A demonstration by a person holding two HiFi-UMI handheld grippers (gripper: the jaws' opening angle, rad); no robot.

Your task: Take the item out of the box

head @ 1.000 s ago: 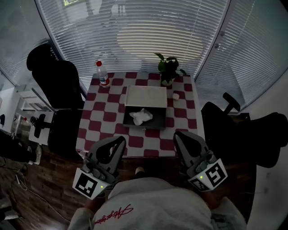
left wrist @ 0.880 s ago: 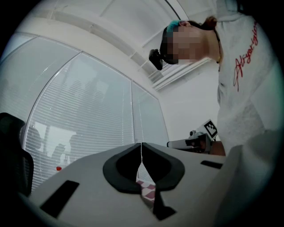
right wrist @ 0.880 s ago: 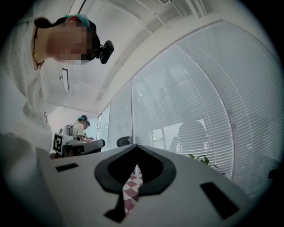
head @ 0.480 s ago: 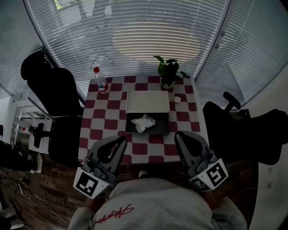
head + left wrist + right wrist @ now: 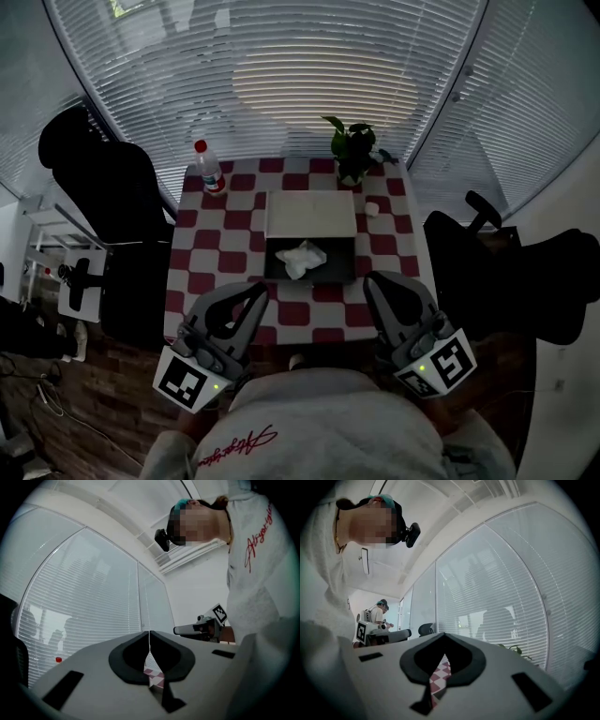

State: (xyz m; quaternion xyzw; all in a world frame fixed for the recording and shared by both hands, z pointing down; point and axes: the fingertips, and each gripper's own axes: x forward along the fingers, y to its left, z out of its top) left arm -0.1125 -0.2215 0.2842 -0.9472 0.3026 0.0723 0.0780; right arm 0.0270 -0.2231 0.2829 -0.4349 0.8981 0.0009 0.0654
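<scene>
A black box (image 5: 343, 251) stands open in the middle of the red-and-white checked table (image 5: 202, 253), its white lid (image 5: 310, 214) folded back on the far side. A crumpled white item (image 5: 302, 259) lies inside it. My left gripper (image 5: 257, 290) and right gripper (image 5: 374, 281) hover at the table's near edge, short of the box, one on each side. Both are shut with nothing between the jaws. In the left gripper view the left gripper (image 5: 150, 638) has its jaws touching, and the right gripper (image 5: 443, 639) shows the same in its own view.
A red-capped bottle (image 5: 207, 169) stands at the far left corner, a potted plant (image 5: 351, 150) at the far right, and a small white object (image 5: 372, 208) beside the lid. Black chairs flank the table left (image 5: 103, 197) and right (image 5: 506, 272). Blinds cover the windows behind.
The head view has shifted, so the table now sits squarer and slightly higher in the picture. Both grippers stay shut in about the same place.
</scene>
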